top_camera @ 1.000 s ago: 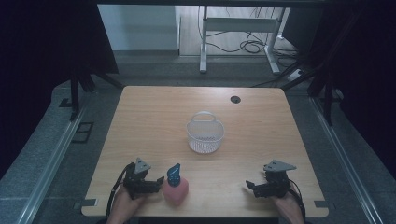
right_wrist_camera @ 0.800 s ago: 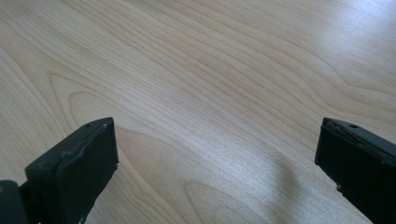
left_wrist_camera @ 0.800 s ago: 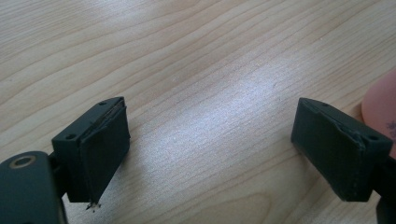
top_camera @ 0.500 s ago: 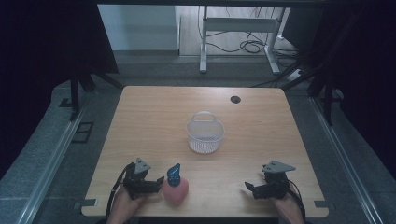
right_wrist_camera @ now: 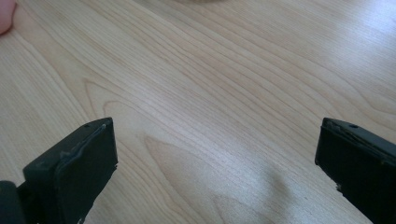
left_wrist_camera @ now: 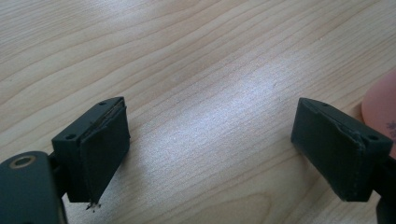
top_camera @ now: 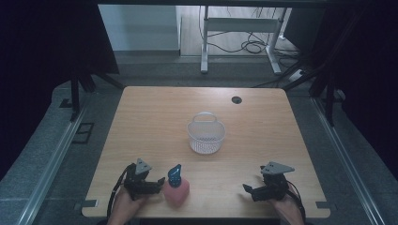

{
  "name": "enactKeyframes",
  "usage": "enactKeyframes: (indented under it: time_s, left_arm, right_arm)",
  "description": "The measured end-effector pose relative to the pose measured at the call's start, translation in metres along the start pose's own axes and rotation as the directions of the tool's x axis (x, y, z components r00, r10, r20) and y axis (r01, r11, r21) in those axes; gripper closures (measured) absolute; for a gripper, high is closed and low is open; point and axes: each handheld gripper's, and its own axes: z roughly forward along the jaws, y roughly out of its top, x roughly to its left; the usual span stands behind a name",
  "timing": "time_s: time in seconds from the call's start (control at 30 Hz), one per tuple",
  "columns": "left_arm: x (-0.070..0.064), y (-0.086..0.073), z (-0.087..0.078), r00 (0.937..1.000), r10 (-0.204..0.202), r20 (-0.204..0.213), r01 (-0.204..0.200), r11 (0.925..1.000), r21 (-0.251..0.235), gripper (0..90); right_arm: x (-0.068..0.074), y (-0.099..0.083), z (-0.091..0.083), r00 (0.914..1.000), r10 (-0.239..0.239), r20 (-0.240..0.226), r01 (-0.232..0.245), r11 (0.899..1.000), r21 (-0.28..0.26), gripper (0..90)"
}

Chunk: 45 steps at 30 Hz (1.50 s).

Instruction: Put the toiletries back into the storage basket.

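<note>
Almost nothing differs across the second shown. The left hand-held gripper (top_camera: 157, 183), near the tabletop's (top_camera: 155, 122) front edge toward its left corner, lies where it lay, jaws apart. The right hand-held gripper (top_camera: 248, 190), near the front edge toward the right corner, may sit a trace further in from that corner than before; the shift is too slight to be sure of.

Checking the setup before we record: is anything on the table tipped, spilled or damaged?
Nothing stands out. The white basket stands upright mid-table, the pink object with its blue piece sits at the near edge beside the left gripper, and both grippers, left and right, rest open.
</note>
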Motion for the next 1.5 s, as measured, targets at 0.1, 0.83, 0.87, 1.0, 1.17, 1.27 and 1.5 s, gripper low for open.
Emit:
enactKeyframes:
  time_s: [0.1, 0.83, 0.87, 1.0, 1.17, 1.27, 1.5]
  left_arm:
    - [0.000, 0.000, 0.000, 1.0000, 0.000, 0.000, 0.000, 1.0000, 0.000, 11.3]
    - [0.000, 0.000, 0.000, 1.0000, 0.000, 0.000, 0.000, 1.0000, 0.000, 11.3]
    - [0.000, 0.000, 0.000, 1.0000, 0.000, 0.000, 0.000, 1.0000, 0.000, 11.3]
    - [0.000, 0.000, 0.000, 1.0000, 0.000, 0.000, 0.000, 1.0000, 0.000, 11.3]
    - [0.000, 0.000, 0.000, 1.0000, 0.000, 0.000, 0.000, 1.0000, 0.000, 11.3]
    - [0.000, 0.000, 0.000, 1.0000, 0.000, 0.000, 0.000, 1.0000, 0.000, 11.3]
    - [0.000, 0.000, 0.000, 1.0000, 0.000, 0.000, 0.000, 1.0000, 0.000, 11.3]
  right_arm:
    - [0.002, 0.001, 0.000, 0.9999, -0.005, -0.015, 0.006, 1.000, 0.003, 0.0]
    - [0.025, 0.019, -0.003, 0.9934, -0.073, -0.089, 0.073, 0.997, 0.002, 0.0]
    - [0.027, 0.020, -0.002, 0.9926, -0.073, -0.097, 0.074, 0.997, 0.005, 0.0]
    - [0.032, 0.023, -0.001, 0.9894, -0.084, -0.118, 0.086, 0.996, 0.009, 0.0]
    - [0.038, 0.027, 0.000, 0.9857, -0.095, -0.139, 0.097, 0.995, 0.008, 0.0]
    - [0.043, 0.031, 0.001, 0.9823, -0.101, -0.158, 0.103, 0.995, 0.002, 0.0]
    - [0.050, 0.037, 0.003, 0.9770, -0.115, -0.180, 0.117, 0.993, 0.001, 0.0]
